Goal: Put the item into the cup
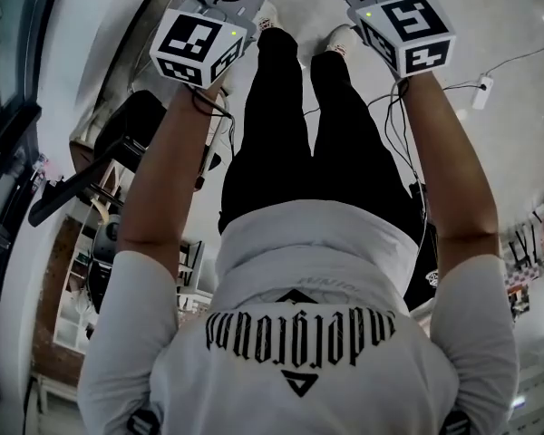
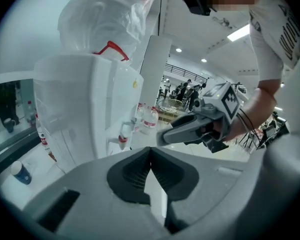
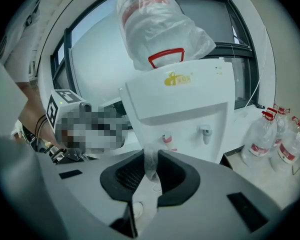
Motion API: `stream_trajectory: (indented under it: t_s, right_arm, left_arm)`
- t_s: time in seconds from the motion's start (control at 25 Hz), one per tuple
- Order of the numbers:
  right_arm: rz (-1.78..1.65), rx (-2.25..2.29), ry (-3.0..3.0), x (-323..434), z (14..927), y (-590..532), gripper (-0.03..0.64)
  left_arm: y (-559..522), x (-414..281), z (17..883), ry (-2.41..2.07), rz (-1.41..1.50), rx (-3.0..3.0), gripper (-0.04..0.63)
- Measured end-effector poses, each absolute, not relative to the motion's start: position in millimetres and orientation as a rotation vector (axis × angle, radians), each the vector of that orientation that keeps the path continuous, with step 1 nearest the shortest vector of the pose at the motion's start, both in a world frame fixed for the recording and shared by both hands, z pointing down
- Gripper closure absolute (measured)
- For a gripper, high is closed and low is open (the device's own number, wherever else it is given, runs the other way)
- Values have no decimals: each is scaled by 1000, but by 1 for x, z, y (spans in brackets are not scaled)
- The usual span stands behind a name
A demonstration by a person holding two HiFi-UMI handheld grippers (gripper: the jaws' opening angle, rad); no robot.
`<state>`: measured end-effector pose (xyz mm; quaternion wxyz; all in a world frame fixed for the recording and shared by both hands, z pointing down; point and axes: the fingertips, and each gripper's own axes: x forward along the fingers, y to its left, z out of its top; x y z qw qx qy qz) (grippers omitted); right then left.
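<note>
The pale glossy floor carries white shoes at top centre and a white power adapter with its cable at upper right. Water jugs stand at the right edge of the right gripper view.

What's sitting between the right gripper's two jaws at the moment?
A clear plastic item, which looks pinched at the tips of the right gripper. It shows only in the right gripper view.

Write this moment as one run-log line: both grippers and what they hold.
left gripper: jaws shut, empty | right gripper: jaws shut on clear plastic item | ahead: water dispenser
</note>
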<state>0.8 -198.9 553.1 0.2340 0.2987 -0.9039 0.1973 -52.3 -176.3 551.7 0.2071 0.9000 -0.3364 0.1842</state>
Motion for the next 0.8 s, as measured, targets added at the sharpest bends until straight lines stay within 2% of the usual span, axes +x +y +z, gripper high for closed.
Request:
stream_trajectory:
  t_s: [0.44, 0.8]
  right_arm:
    - [608, 844, -2430, -5, 644, -246, 557]
    - [540, 779, -2418, -27, 676, -260, 557]
  left_arm:
    - [-202, -47, 609, -987, 547, 2457, 581]
    - [-207, -46, 633, -1028, 527, 2377, 580]
